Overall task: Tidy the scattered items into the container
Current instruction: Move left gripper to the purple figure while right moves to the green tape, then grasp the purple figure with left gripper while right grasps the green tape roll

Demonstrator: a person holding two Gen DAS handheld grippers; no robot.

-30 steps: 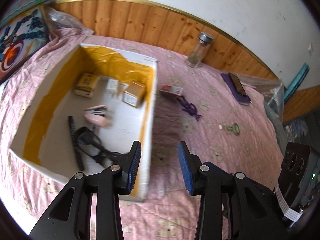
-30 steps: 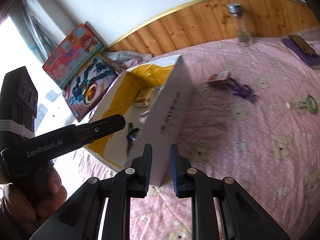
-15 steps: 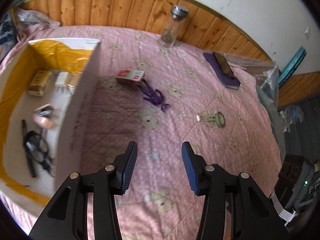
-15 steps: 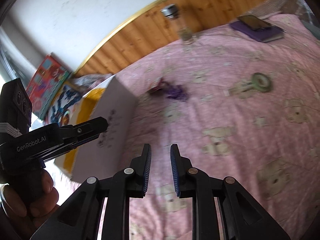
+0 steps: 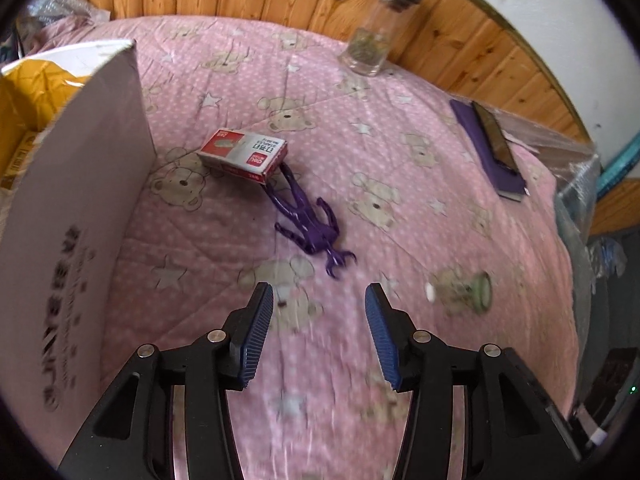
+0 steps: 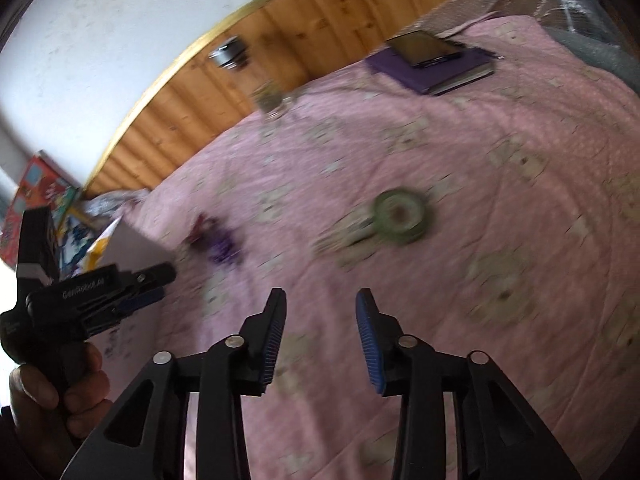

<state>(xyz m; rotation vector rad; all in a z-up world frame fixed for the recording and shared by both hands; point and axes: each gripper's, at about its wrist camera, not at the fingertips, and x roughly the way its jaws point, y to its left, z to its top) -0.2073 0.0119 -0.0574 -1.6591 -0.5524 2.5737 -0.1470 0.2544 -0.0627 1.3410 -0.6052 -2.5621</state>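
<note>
On the pink bear-print bedspread lie a red and white staples box (image 5: pixel 243 154), a purple toy figure (image 5: pixel 308 224) touching its corner, and a green tape roll (image 5: pixel 478 292). The white cardboard box (image 5: pixel 76 208) with yellow tape inside stands at the left. My left gripper (image 5: pixel 319 320) hovers just short of the purple figure, its jaws opening, nothing between them. In the right wrist view the green tape roll (image 6: pixel 400 214) lies ahead of my right gripper (image 6: pixel 320 324), whose jaws are opening and empty. A hand holds the left gripper (image 6: pixel 100 296) at the left there.
A glass jar (image 5: pixel 374 36) with a metal lid stands by the wooden wall panel. A phone on a purple notebook (image 5: pixel 494 148) lies far right. Clear plastic wrap (image 5: pixel 576 184) bunches at the bed's right edge. Picture boards (image 6: pixel 36 200) lean behind the box.
Both grippers swung right, away from the cardboard box and lower over the bedspread. The right gripper went from nearly shut to open; the left widened. The purple figure and tape roll look nearer.
</note>
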